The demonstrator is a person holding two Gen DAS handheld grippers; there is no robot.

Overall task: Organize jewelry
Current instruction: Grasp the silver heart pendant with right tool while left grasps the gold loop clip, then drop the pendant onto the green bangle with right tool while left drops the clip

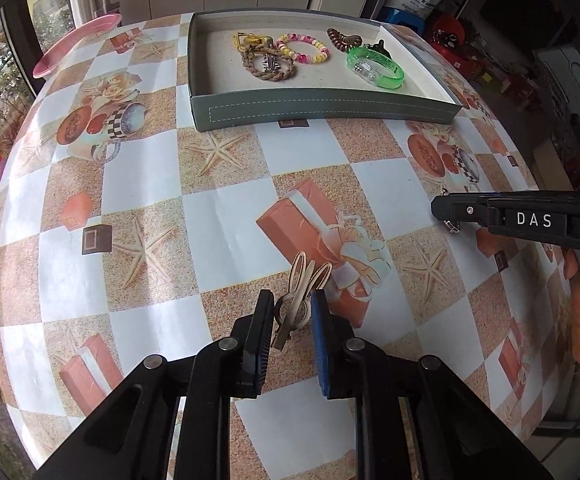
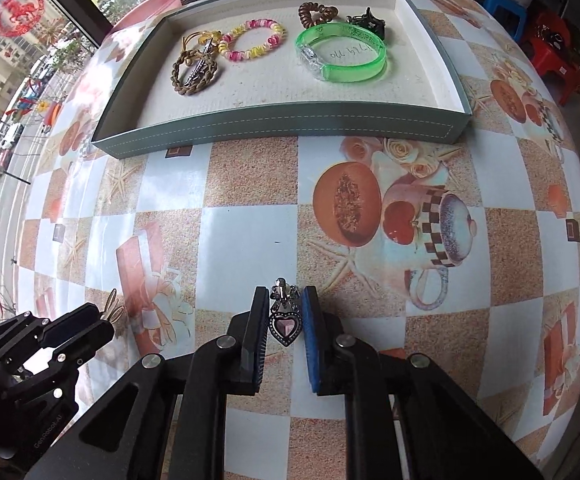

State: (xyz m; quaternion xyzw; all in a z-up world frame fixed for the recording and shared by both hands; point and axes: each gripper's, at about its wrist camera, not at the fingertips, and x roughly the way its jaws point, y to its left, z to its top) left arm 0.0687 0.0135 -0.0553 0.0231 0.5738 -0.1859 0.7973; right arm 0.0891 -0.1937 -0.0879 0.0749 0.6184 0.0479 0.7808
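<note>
Left gripper [image 1: 292, 320]: its black and blue pads stand a little apart on either side of the rabbit clip [image 1: 296, 300]; whether they press it I cannot tell.
Rabbit clip: pale gold metal, flat, with three long looped ears above a round ring body and a plain clip bar below (it lies on the table between the pads, ears pointing toward the tray).
Table [image 1: 226, 216]: glossy checked cloth, white squares against sandy ones printed with starfish, gift boxes and fruit.
Tray [image 2: 290, 128]: shallow grey-green box with white stitching along its wall and a rough cream lining, at the far side of the table.
Braided bracelet [image 2: 194, 68]: brown cord plaited in a ring, at the tray's left, a small silvery clip lying across it.
Coil bracelet [image 2: 252, 40]: pink, yellow and white spiral plastic, just right of the braid.
Brown coil tie [image 2: 317, 14]: heart-shaped spiral, toward the back.
Green bangle [image 2: 342, 54]: clear bright green plastic, smooth, with a glittery section; a black claw clip [image 2: 368, 20] sits just behind it.
Right gripper [image 2: 286, 318]: pads drawn in close beside the heart charm [image 2: 286, 322], seemingly touching it (a firm grip is not certain).
Heart charm: dark silver metal, beaded rim round a faceted pink heart stone, ornate bow on top, lying near the table's front.
</note>
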